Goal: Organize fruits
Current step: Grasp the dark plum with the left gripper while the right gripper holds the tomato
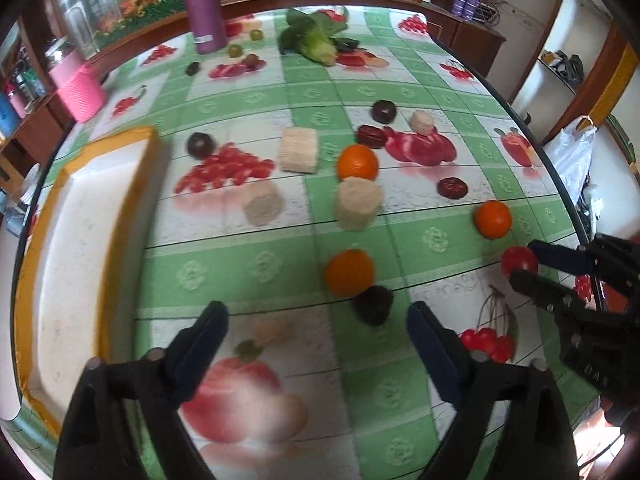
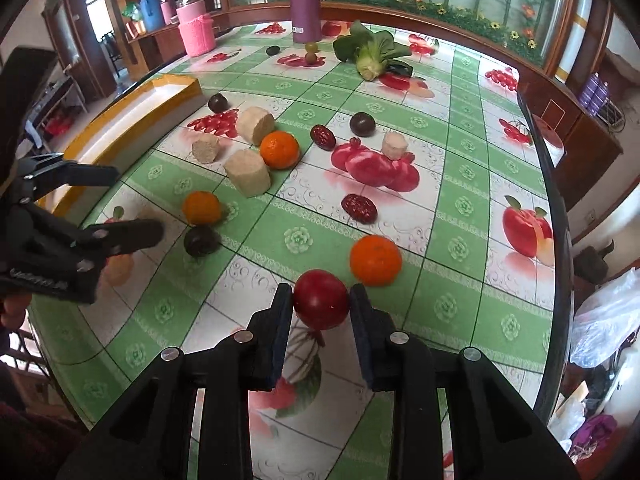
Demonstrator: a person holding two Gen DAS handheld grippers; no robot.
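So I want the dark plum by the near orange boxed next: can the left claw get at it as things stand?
Probably yes. The left claw is open and empty, the dark plum lies just ahead of its right finger, and only the orange sits close behind it.

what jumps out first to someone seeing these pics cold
The round red fruit pinched by the right gripper at the near edge of the green checked fruit-print tablecloth draws the eye first. Three bright orange tangerines stand out on the cloth; the nearest sits just beyond the red fruit. The left gripper gapes open, holding nothing, beside the yellow-rimmed white tray.
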